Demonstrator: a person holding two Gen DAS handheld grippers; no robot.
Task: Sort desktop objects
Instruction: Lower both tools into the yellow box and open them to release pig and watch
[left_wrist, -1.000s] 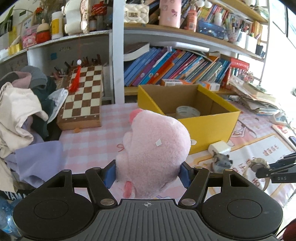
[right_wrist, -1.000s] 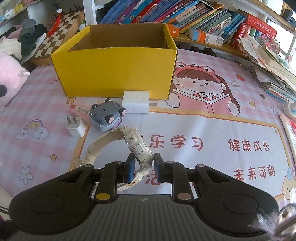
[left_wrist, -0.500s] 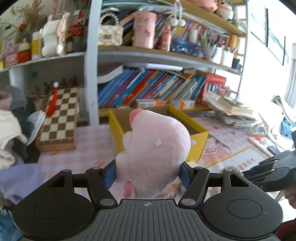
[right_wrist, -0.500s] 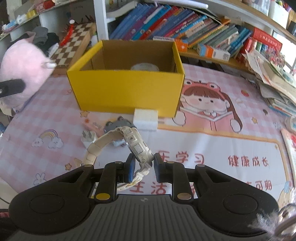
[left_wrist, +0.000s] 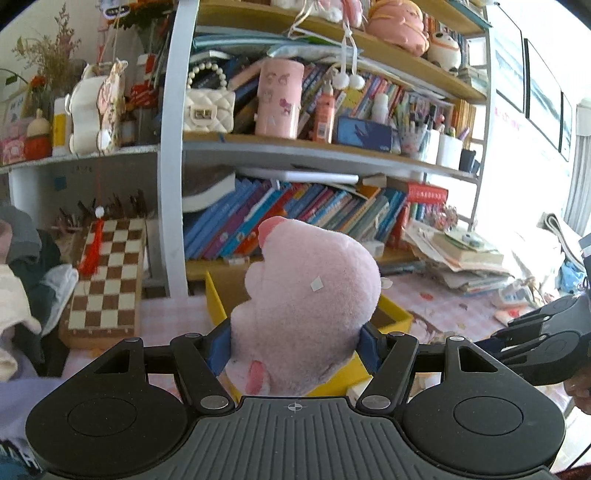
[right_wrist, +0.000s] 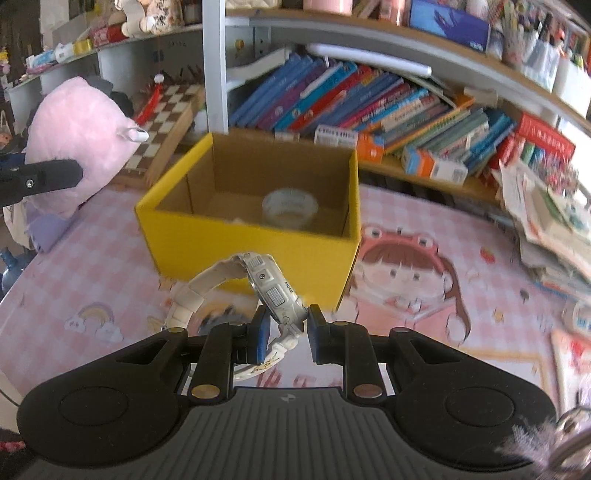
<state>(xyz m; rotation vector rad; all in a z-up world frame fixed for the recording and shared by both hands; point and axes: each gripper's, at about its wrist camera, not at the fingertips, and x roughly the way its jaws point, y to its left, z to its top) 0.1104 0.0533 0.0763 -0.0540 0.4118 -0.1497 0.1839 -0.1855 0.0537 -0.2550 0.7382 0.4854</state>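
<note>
The left gripper (left_wrist: 295, 341) clamps one fluffy pink plush toy (left_wrist: 310, 295) between its fingers, the right gripper (right_wrist: 284, 334) one white plastic wristwatch (right_wrist: 273, 291), both held near one open yellow cardboard box (right_wrist: 255, 240).

Left wrist view: sits low behind own fingers, faces level toward crowded bookshelf (left_wrist: 317, 155), close to open yellow cardboard box (left_wrist: 216, 301). Right wrist view: higher, tilted down into same box (right_wrist: 255, 236), near pink checked tablecloth (right_wrist: 92, 266). Shared: box, brown-and-white wooden chessboard (left_wrist: 107, 273) (right_wrist: 166, 103), row of leaning books (left_wrist: 295, 210) (right_wrist: 332, 96).

Plush toy (left_wrist: 310, 306) is seen as pale pink, box (right_wrist: 255, 243) as yellow outside, brown inside. Watch (right_wrist: 273, 291) is rendered white; tablecloth (right_wrist: 74, 273) pink-and-white checked; chessboard (left_wrist: 107, 273) brown-and-cream squared.
</note>
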